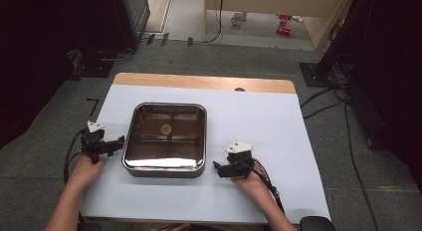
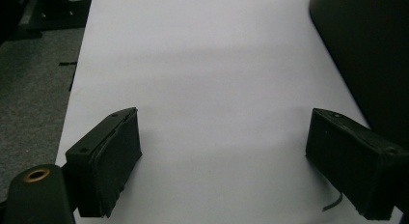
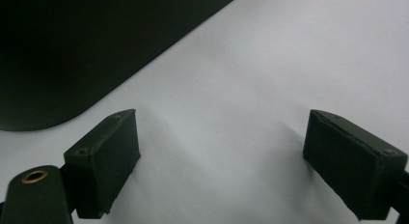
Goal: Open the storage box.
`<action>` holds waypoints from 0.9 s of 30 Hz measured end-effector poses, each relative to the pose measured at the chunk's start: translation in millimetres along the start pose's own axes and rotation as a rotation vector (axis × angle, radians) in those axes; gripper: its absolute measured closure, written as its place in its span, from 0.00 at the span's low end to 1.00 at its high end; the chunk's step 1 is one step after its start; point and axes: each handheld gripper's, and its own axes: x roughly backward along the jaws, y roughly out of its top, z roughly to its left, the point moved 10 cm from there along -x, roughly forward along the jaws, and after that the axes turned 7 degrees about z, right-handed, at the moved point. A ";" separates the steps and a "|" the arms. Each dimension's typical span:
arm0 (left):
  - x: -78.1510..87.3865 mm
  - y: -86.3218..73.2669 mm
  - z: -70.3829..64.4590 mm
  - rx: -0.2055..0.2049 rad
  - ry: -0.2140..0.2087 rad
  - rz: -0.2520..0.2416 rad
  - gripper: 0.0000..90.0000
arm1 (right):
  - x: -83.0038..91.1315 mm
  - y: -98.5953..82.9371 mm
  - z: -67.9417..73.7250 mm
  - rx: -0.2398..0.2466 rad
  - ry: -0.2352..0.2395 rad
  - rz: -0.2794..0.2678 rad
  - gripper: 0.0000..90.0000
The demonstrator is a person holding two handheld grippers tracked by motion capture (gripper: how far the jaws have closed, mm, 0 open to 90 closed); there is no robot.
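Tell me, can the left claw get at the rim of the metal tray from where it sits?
Probably yes: the left claw sits open right beside the metal tray, with just bare white table cover between them.

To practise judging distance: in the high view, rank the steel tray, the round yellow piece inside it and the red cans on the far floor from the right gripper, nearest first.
From the right gripper:
1. Steel tray, just to its left.
2. Round yellow piece, mid-tray.
3. Red cans, far floor beyond the table.

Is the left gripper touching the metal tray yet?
Apart. In the left gripper view, the left gripper has open jaws over bare white table cover, the metal tray off to its side.
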 end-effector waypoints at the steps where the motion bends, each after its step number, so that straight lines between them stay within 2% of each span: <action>1: 0.0 0.0 0.0 0.000 0.000 0.000 0.13 | 0.0 0.0 0.0 0.000 0.000 0.000 0.13; 12: 0.0 0.0 0.0 0.000 0.000 0.000 0.13 | 0.3 -0.1 0.4 -0.006 -0.004 0.003 0.14; 19: 0.0 0.0 0.0 0.000 0.000 0.000 0.13 | 1.0 0.7 0.7 -0.011 -0.004 0.035 0.15; 22: 0.0 0.0 0.0 0.000 0.000 0.000 0.13 | 3.7 1.6 1.8 -0.021 0.009 0.050 0.23; 24: 0.0 0.0 0.0 0.000 0.000 0.000 0.13 | 4.5 1.7 2.3 -0.025 0.017 0.063 0.23; 25: 0.0 0.0 0.0 0.000 0.000 0.000 0.13 | 5.4 3.1 4.5 -0.028 0.049 0.080 0.24; 27: 0.0 0.0 0.0 0.000 0.000 0.000 0.13 | 5.6 3.3 5.0 -0.031 0.054 0.085 0.24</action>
